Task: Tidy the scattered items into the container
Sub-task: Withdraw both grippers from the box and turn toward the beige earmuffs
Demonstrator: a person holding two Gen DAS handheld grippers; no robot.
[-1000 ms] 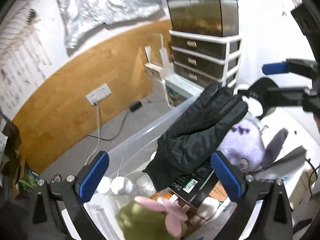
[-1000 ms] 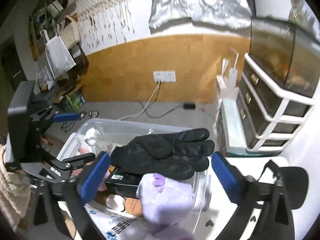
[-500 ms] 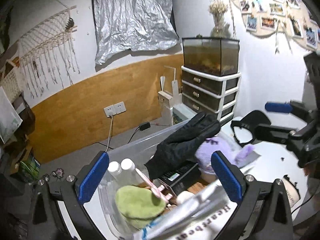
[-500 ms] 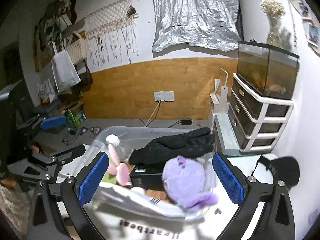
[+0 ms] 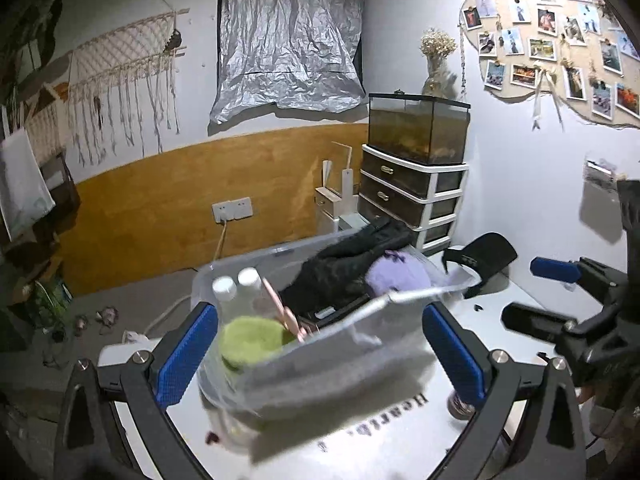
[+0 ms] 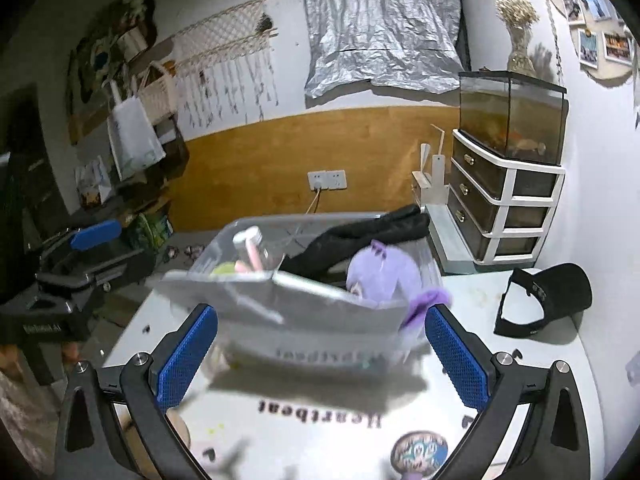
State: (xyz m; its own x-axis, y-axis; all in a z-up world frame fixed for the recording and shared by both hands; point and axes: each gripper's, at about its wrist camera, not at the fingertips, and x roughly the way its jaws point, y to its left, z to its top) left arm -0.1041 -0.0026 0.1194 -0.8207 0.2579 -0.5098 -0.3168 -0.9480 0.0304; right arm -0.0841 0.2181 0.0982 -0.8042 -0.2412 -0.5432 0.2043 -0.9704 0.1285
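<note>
A clear plastic bin (image 5: 320, 360) (image 6: 304, 320) stands on the white table. It holds a black glove (image 5: 352, 256) (image 6: 372, 232), a purple plush (image 5: 396, 276) (image 6: 380, 276), a green plush (image 5: 252, 336), two white-capped bottles (image 5: 236, 280) and a black box. A black cap (image 5: 480, 256) (image 6: 552, 296) lies on the table to the right of the bin. My left gripper (image 5: 320, 352) is open and empty in front of the bin. My right gripper (image 6: 320, 348) is open and empty, also in front of the bin.
A drawer unit (image 6: 504, 200) with a fish tank on top stands behind the table at the right. The table (image 6: 320, 440) has printed text and a round sticker (image 6: 420, 452) near its front edge. The floor lies beyond the bin.
Both grippers have drawn back and up from the bin. The glove now lies inside the bin, and the whole bin has come into view.
</note>
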